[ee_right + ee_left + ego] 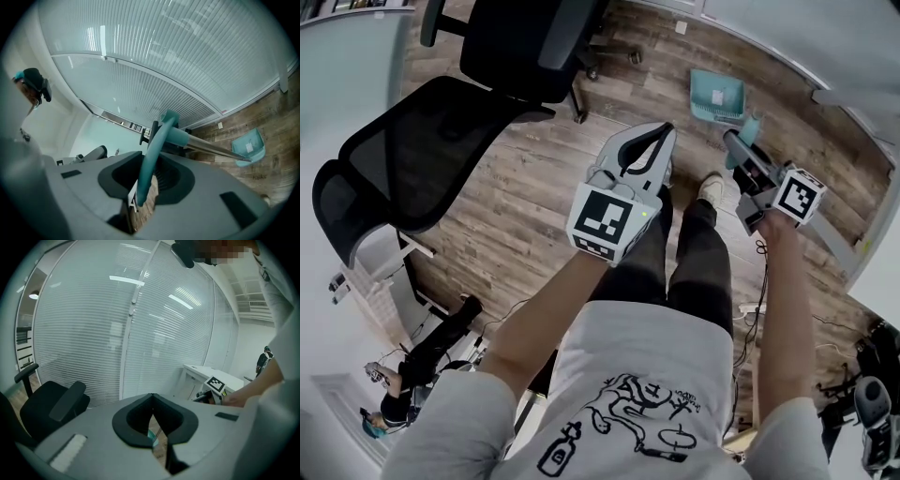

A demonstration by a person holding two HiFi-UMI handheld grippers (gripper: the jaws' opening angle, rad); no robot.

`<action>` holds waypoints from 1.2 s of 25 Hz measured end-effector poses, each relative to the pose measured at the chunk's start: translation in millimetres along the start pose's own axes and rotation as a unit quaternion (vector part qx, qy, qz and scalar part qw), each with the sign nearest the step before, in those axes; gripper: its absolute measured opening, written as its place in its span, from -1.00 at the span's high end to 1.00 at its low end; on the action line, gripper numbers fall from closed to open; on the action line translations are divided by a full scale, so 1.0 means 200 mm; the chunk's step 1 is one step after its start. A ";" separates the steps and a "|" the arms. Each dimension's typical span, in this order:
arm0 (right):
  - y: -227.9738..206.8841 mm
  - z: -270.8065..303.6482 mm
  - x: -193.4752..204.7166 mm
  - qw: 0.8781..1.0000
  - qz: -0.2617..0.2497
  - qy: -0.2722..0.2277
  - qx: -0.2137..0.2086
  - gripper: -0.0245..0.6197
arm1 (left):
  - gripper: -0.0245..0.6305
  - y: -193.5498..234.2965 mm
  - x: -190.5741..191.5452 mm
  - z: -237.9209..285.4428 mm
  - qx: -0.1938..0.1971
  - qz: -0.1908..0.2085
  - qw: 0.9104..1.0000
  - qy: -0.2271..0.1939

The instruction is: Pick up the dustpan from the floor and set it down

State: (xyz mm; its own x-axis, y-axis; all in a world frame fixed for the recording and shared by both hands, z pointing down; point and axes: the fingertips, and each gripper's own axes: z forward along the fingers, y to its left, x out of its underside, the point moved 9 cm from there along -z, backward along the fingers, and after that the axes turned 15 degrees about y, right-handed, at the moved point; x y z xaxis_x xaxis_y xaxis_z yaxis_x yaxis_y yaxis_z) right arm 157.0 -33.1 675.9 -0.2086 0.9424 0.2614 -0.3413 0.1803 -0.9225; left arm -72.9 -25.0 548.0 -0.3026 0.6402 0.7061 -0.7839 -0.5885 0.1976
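Clamping dustpan (pixel 715 94) handle (pixel 151 159) in right gripper (pixel 150 174) (pan end far right, near wall (pixel 787 28)); holding left gripper (pixel 152 412) closed, empty, alongside.

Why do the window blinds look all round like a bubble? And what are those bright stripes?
Left gripper view: the wide lens bulges the blinds; the bright stripes look like lamps mirrored in glass. Right gripper view: same bulge behind the dustpan. Head view: floor edges curve.

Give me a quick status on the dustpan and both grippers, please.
Left gripper shut, empty. Right gripper shut on dustpan handle. Pan near the wood floor, contact unclear. Office chair off to the left, not in the way.
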 end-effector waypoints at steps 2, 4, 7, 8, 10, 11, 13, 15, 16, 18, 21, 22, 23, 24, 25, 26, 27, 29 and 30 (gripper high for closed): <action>0.00 0.02 0.00 1.000 -0.005 0.001 -0.008 0.70 | 0.93 0.01 0.01 0.02 -0.003 0.000 1.000 -0.003; 0.01 0.04 0.01 1.000 -0.009 0.003 -0.012 0.70 | 0.93 0.01 0.02 0.03 -0.005 -0.001 1.000 -0.006; 0.00 0.07 0.05 1.000 -0.001 0.007 -0.013 0.70 | 0.93 0.00 0.05 0.03 -0.005 -0.004 1.000 -0.003; 0.00 0.07 0.07 1.000 0.003 0.010 -0.012 0.71 | 0.93 0.00 0.05 0.04 -0.004 -0.005 1.000 -0.003; -0.02 0.07 0.09 1.000 0.013 0.015 -0.010 0.71 | 0.93 -0.01 0.04 0.05 -0.003 -0.007 1.000 -0.003; -0.03 0.07 0.11 1.000 0.017 0.017 -0.010 0.72 | 0.93 -0.01 0.04 0.05 -0.002 -0.007 1.000 -0.003; -0.04 0.05 0.15 1.000 0.022 0.021 -0.005 0.73 | 0.93 -0.02 0.04 0.04 -0.001 -0.007 1.000 -0.004; -0.04 0.04 0.19 0.999 0.027 0.025 0.000 0.73 | 0.93 -0.04 0.05 0.02 0.000 -0.008 1.000 -0.004; -0.04 0.03 0.21 0.999 0.028 0.027 0.002 0.73 | 0.93 -0.04 0.05 0.02 0.001 -0.008 1.000 -0.004; -0.04 0.03 0.24 0.999 0.027 0.033 0.010 0.74 | 0.93 -0.05 0.05 0.01 0.002 -0.007 1.000 -0.003; -0.05 0.04 0.29 0.998 0.037 0.040 0.012 0.75 | 0.93 -0.06 0.06 0.00 0.005 -0.005 1.000 0.000; -0.05 0.04 0.31 0.998 0.041 0.043 0.016 0.75 | 0.93 -0.06 0.06 -0.01 0.005 -0.005 1.000 0.001; -0.06 0.04 0.33 0.998 0.044 0.047 0.022 0.75 | 0.93 -0.07 0.06 -0.01 0.006 -0.005 1.000 0.002; -0.07 0.03 0.35 0.997 0.045 0.050 0.029 0.75 | 0.93 -0.08 0.06 -0.01 0.006 -0.005 1.000 0.002; -0.08 0.03 0.36 0.997 0.046 0.052 0.036 0.76 | 0.93 -0.08 0.06 -0.01 0.007 -0.005 1.000 0.001; -0.09 0.02 0.38 0.997 0.049 0.053 0.039 0.76 | 0.93 -0.09 0.07 -0.01 0.008 -0.004 1.000 0.001; -0.09 0.03 0.38 0.997 0.054 0.051 0.036 0.77 | 0.93 -0.09 0.07 -0.01 0.009 -0.004 1.000 0.001; -0.10 0.04 0.39 0.997 0.062 0.048 0.026 0.76 | 0.93 -0.09 0.06 -0.01 0.010 -0.003 1.000 0.002; -0.10 0.05 0.38 0.996 0.062 0.049 0.026 0.76 | 0.93 -0.09 0.06 -0.01 0.010 -0.002 1.000 0.002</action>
State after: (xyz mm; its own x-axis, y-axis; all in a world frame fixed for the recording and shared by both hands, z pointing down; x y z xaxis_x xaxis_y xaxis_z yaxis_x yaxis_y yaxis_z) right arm 139.5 32.3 716.1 -0.1620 0.9802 0.1140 -0.3662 0.0476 -0.9293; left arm -64.5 -5.5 551.9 -0.3015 0.6449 0.7023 -0.7741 -0.5956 0.2146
